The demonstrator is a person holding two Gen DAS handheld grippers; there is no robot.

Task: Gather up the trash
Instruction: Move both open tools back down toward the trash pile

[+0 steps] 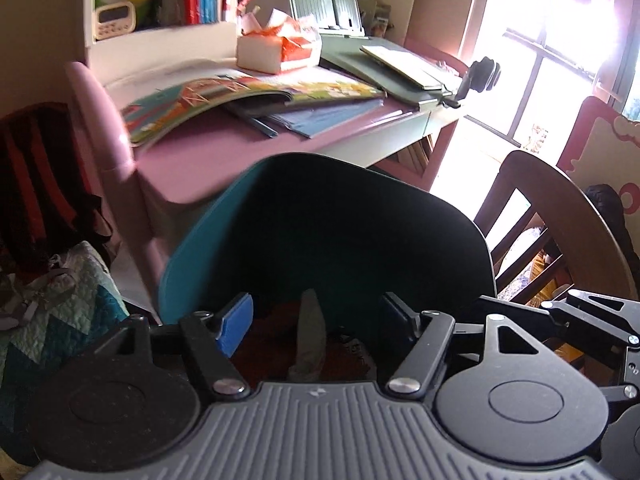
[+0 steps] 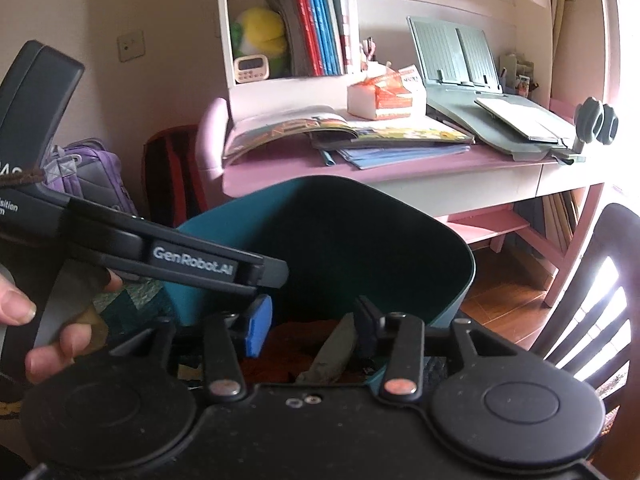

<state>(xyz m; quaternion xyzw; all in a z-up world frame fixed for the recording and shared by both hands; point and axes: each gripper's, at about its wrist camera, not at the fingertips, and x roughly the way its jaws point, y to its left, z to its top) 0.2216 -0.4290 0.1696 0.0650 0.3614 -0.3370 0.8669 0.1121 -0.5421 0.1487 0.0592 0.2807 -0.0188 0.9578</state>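
A pink desk (image 2: 304, 172) is set against the wall beneath a white shelf unit (image 2: 228, 40) in which upright books (image 2: 316, 20) are stored. An open picture book (image 1: 248, 92) and a grey-green book stand (image 2: 456, 52) are laid on the desktop. A dark wooden chair (image 1: 556, 208) is placed at the right, near the bright window (image 1: 560, 40).

A teal bin (image 1: 208, 248) is positioned in front of the desk, directly below both grippers. Inside it, a slim grey wrapper (image 1: 310, 332) is seen lying on reddish-brown waste (image 2: 304, 328).

The left gripper (image 1: 320, 316) is held over the bin mouth with its jaws spread apart; nothing is gripped, and the wrapper is seen below the gap. The right gripper (image 2: 312, 324) is likewise released over the bin; the wrapper appears just beside its right finger, and contact cannot be confirmed. In the right wrist view, the person's hand (image 2: 44, 332) is seen on the left gripper's handle.
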